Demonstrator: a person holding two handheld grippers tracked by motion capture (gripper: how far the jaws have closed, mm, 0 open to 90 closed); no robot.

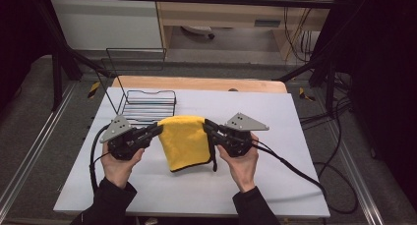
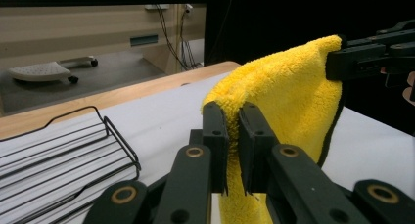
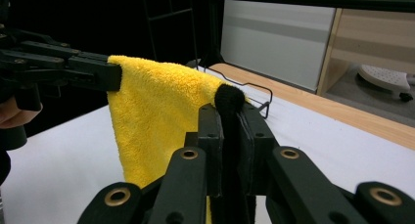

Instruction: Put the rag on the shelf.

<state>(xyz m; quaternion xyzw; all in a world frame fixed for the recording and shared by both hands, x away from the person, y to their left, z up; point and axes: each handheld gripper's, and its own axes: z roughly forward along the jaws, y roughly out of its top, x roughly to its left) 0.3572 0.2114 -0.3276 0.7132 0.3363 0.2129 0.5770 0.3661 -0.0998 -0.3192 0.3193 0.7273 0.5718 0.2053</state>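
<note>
Cloth: a yellow towel [image 1: 185, 141] with a black edge is hanging between the two grippers, held up by its top corners and draping down toward the white table top [image 1: 275, 185]; from the high view I cannot tell whether its lower edge is touching the table.
Left gripper: the left gripper [image 1: 156, 129] is pinching the towel's left top corner; in the left gripper view its jaws are closing on the yellow pile [image 2: 274, 101], which is running down between them.
Right gripper: the right gripper [image 1: 208, 127] is clamping the towel's right top corner; in the right gripper view a black tuft of the edging [image 3: 229, 100] is sticking up from between its jaws.
Hands: the person's left hand [image 1: 117, 163] and right hand [image 1: 242, 165] are gripping the tools from below, dark sleeves coming in at the bottom.
Rack: a black wire rack [image 1: 149, 105] is sitting on the table just behind the towel, toward the left.
Table: the white top is lying over a wooden board [image 1: 196, 83] that is showing along the far edge.
</note>
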